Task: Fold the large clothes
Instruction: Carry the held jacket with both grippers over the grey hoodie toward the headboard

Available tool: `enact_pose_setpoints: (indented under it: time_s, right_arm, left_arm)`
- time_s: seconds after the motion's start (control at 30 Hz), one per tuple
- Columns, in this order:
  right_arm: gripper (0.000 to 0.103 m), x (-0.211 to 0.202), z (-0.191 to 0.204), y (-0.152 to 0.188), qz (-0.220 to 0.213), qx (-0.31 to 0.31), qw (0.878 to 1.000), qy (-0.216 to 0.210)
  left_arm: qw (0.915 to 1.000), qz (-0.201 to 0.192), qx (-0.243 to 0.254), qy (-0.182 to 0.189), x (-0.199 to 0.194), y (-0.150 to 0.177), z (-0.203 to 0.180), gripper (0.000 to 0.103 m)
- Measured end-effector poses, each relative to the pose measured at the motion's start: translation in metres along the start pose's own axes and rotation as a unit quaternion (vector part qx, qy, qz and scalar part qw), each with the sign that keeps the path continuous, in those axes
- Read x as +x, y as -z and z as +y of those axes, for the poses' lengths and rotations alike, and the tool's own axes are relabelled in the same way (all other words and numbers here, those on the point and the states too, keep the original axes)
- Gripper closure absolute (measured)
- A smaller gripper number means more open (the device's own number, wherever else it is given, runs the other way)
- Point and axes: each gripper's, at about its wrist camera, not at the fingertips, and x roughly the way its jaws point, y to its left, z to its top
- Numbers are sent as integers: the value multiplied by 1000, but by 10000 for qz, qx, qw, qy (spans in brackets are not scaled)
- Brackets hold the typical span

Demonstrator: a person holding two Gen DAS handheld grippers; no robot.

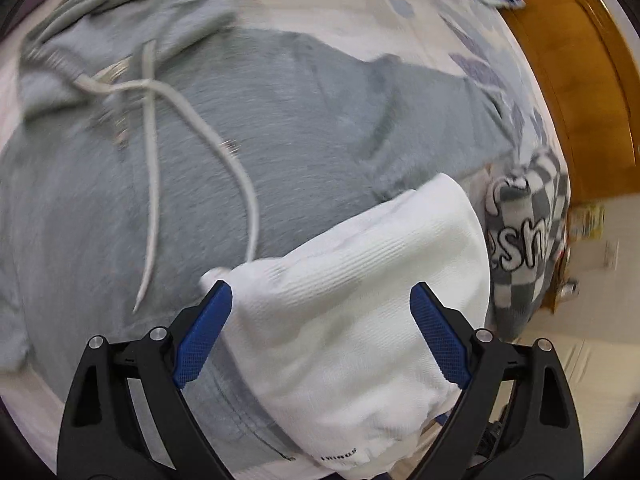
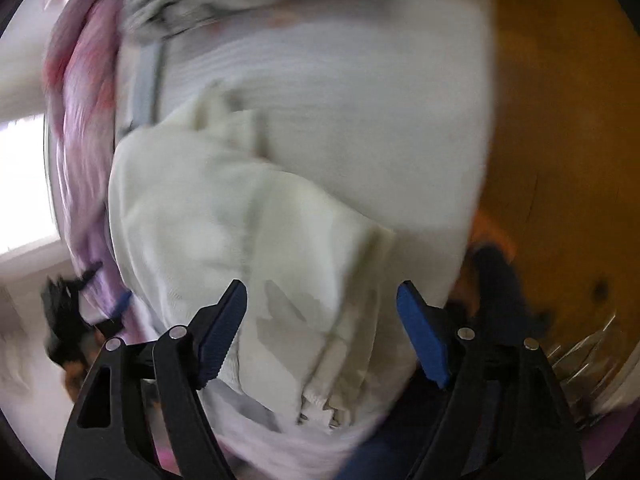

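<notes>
Left wrist: left gripper (image 1: 322,300) wide open (over white garment (image 1: 360,320)).

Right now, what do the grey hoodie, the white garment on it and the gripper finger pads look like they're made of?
Grey hoodie: soft heathered knit, probably cotton fleece, matte; a flat woven-looking drawcord lies on it.
White garment: fine ribbed or waffle knit, matte, likely cotton.
Left gripper finger pads: blue, finely dimpled surface, probably rubber or textured plastic; the arms look like black moulded plastic.
</notes>
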Motion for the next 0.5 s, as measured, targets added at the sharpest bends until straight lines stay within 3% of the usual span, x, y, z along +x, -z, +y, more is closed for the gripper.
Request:
enact_pose_setpoints:
  time_s: [0.1, 0.23, 0.37, 0.5]
  right_arm:
    - [29, 13, -11, 2, -123, 131, 9996, -228]
    - [26, 30, -11, 1, -96, 100, 9977, -661]
    - [17, 35, -16, 0, -187, 70, 9948, -999]
    - [15, 38, -9, 1, -120, -279, 9941, -1038]
  left_arm:
    - [9979, 205, 557, -258, 15, -9, -25, 12]
    - [9891, 419, 1286, -581, 36, -17, -53, 12]
    - [9831, 587, 1665, -476, 56, -30, -63, 12]
    - [9756, 1161, 1841, -301, 89, -43, -64, 12]
